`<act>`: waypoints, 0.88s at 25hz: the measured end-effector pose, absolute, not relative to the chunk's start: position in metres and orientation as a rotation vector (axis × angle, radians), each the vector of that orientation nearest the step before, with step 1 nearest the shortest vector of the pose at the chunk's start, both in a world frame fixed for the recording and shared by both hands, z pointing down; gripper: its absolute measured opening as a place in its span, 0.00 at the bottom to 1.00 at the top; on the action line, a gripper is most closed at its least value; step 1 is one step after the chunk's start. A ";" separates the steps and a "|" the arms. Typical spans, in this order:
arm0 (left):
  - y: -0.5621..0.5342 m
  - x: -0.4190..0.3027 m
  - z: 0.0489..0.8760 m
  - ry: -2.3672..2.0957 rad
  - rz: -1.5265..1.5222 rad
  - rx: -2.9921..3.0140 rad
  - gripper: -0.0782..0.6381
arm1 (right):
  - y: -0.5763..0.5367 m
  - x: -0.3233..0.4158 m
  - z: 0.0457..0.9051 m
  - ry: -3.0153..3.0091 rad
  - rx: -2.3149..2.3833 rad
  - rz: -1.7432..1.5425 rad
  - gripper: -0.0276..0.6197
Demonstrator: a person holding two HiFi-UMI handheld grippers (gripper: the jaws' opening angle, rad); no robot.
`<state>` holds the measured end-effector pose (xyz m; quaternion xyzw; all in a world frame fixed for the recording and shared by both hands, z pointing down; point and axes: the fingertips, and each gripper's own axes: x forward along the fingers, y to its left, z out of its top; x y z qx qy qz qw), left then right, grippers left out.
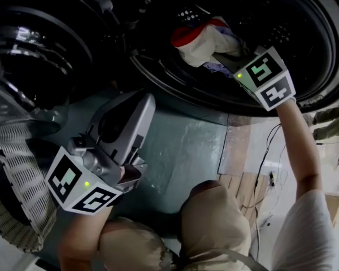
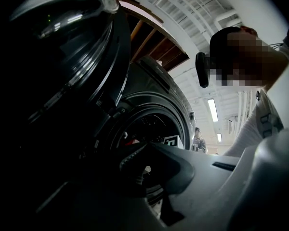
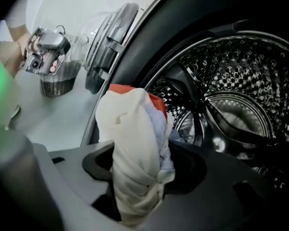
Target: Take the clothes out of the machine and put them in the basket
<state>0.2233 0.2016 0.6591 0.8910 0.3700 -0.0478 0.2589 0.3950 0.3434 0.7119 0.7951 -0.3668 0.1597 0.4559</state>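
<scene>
**A:** Where are the clothes?

**B:** In the head view they are at 1 o'clock. A cream, red and pale-blue bundle of clothes (image 1: 206,38) sits at the mouth of the machine's drum (image 1: 305,33). The right gripper (image 1: 229,55) has it clamped tight.

**A:** And the left gripper?

**B:** The left gripper (image 1: 141,109) is at 8 o'clock, near the centre. Shadow hides one jaw, so I cannot tell its gap. The white woven basket (image 1: 20,168) lies just beyond it, at the left edge.

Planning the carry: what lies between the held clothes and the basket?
Head view: the left gripper hangs between clothes and basket, before the machine's front.
</scene>
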 end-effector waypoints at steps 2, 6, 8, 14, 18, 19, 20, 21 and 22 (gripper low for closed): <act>0.203 0.215 0.656 0.973 -0.106 2.435 0.13 | 0.338 0.387 0.707 -0.923 1.962 0.407 0.46; 0.185 0.192 0.627 0.918 -0.101 2.490 0.13 | 0.332 0.351 0.696 -0.948 1.837 0.454 0.46; 0.166 0.182 0.609 0.829 -0.072 2.510 0.13 | 0.322 0.330 0.687 -1.008 1.792 0.459 0.46; 0.125 0.158 0.555 0.582 -0.002 2.546 0.13 | 0.314 0.288 0.622 -1.090 1.839 0.490 0.46; 0.117 0.133 0.508 0.507 0.040 2.580 0.13 | 0.299 0.255 0.576 -1.155 1.847 0.511 0.45; 0.116 0.128 0.494 0.506 0.048 2.595 0.13 | 0.296 0.248 0.563 -1.169 1.852 0.522 0.45; 0.115 0.125 0.480 0.507 0.054 2.613 0.13 | 0.294 0.241 0.550 -1.181 1.856 0.533 0.45; 0.111 0.122 0.465 0.502 0.059 2.631 0.13 | 0.291 0.235 0.537 -1.192 1.862 0.545 0.45; 0.107 0.119 0.451 0.491 0.063 2.649 0.13 | 0.289 0.228 0.523 -1.202 1.867 0.557 0.45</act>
